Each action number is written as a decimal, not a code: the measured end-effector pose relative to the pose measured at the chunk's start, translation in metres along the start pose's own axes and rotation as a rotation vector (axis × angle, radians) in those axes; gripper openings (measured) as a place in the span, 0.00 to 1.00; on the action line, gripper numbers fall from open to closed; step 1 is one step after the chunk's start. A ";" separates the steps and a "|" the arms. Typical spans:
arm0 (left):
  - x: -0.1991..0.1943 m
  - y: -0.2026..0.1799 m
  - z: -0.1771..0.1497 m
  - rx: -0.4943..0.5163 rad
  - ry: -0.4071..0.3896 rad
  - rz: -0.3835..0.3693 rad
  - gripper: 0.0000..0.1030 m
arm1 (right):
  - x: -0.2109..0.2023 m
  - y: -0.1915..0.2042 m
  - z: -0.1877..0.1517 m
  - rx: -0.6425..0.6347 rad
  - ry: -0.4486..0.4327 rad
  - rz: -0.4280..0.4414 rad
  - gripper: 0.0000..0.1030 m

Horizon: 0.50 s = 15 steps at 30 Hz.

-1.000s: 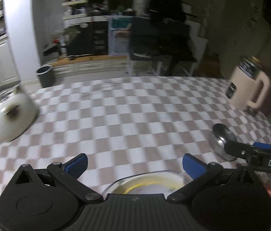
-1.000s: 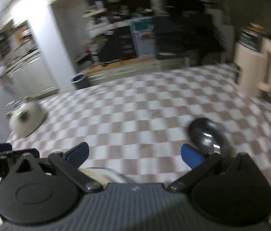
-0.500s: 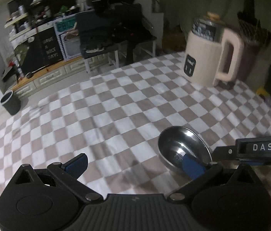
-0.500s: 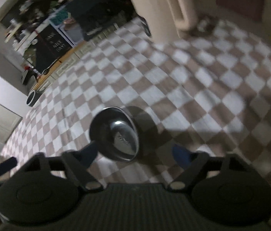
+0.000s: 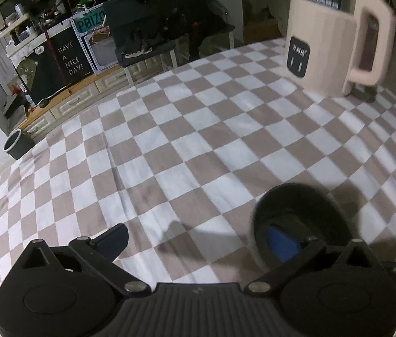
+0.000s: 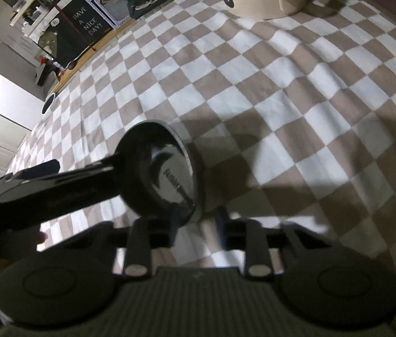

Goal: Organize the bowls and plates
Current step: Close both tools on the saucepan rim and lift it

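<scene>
While closing, straddles near rim of bowl (image 6: 167,177) with right gripper (image 6: 197,220): one pad inside, one outside, not yet pinching. Rim grip judged suited to thin steel wall. Sits on cloth (image 5: 198,140) toward near edge of tabletop, right side, well apart from jug (image 5: 330,42) at far right corner. Holds left gripper (image 5: 198,240) released, spread wide, right finger dipped inside bowl, left finger out over cloth. Probably braces bowl against sliding during pinch.
</scene>
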State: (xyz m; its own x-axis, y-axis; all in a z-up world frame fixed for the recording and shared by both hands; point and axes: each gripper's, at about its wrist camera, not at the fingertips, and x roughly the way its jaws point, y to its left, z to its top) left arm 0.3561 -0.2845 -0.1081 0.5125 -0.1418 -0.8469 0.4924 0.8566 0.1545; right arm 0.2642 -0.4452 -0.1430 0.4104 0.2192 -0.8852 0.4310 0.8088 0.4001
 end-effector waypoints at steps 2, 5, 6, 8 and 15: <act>0.002 0.003 -0.003 0.004 0.009 0.004 1.00 | 0.000 -0.006 0.003 -0.001 -0.011 -0.004 0.18; 0.003 0.008 -0.010 0.012 0.024 0.015 1.00 | -0.004 -0.009 0.009 -0.018 -0.043 -0.023 0.16; 0.004 0.009 -0.013 0.012 0.032 0.006 1.00 | -0.005 -0.010 0.011 -0.021 -0.053 -0.017 0.16; 0.002 0.012 -0.019 0.008 0.045 -0.016 1.00 | -0.003 -0.009 0.014 -0.017 -0.063 -0.009 0.16; -0.012 0.016 -0.037 -0.021 0.078 -0.090 1.00 | -0.001 -0.006 0.017 -0.040 -0.084 -0.016 0.15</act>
State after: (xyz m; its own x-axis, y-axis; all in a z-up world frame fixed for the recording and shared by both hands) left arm 0.3315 -0.2507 -0.1140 0.4107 -0.1801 -0.8938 0.5183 0.8526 0.0664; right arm 0.2752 -0.4593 -0.1407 0.4705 0.1604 -0.8677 0.4066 0.8333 0.3746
